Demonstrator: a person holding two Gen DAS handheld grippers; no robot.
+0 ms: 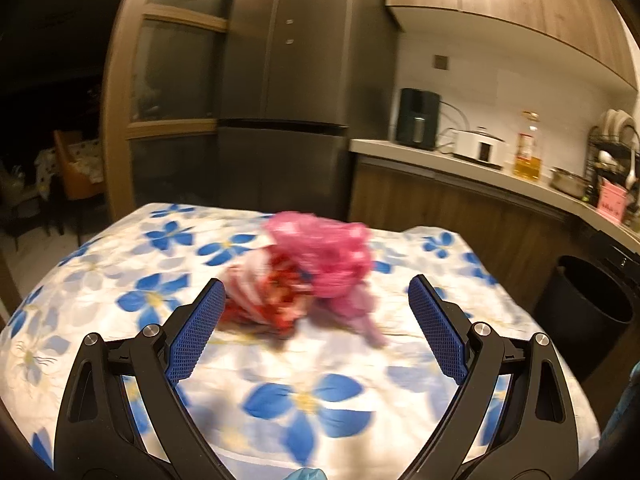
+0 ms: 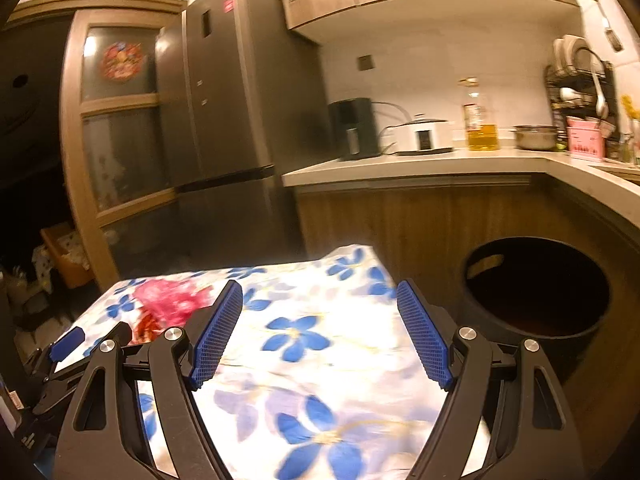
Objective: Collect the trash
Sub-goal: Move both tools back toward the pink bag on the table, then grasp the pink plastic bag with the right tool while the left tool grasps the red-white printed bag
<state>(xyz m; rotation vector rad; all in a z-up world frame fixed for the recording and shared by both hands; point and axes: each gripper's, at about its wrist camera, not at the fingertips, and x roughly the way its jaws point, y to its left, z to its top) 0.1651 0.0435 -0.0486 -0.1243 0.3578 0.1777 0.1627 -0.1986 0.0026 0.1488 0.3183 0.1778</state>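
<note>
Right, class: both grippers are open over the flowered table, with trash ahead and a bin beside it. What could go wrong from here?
1. The pink bag and the red wrappers form a loose pile, so the left gripper may pinch only part and scatter the rest.
2. The tablecloth may bunch up between the fingers.
3. The bin stands off the table's edge, so carried pieces could fall short.

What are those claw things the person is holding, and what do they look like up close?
They are two matching hand-held grippers. The left gripper and the right gripper each have two curved black plastic arms with triangular cut-outs and round silver pivot bolts. Each arm ends in a flat blue pad with a fine grid texture. No cables show. A bit of blue glove peeks in at the bottom edge.
</note>
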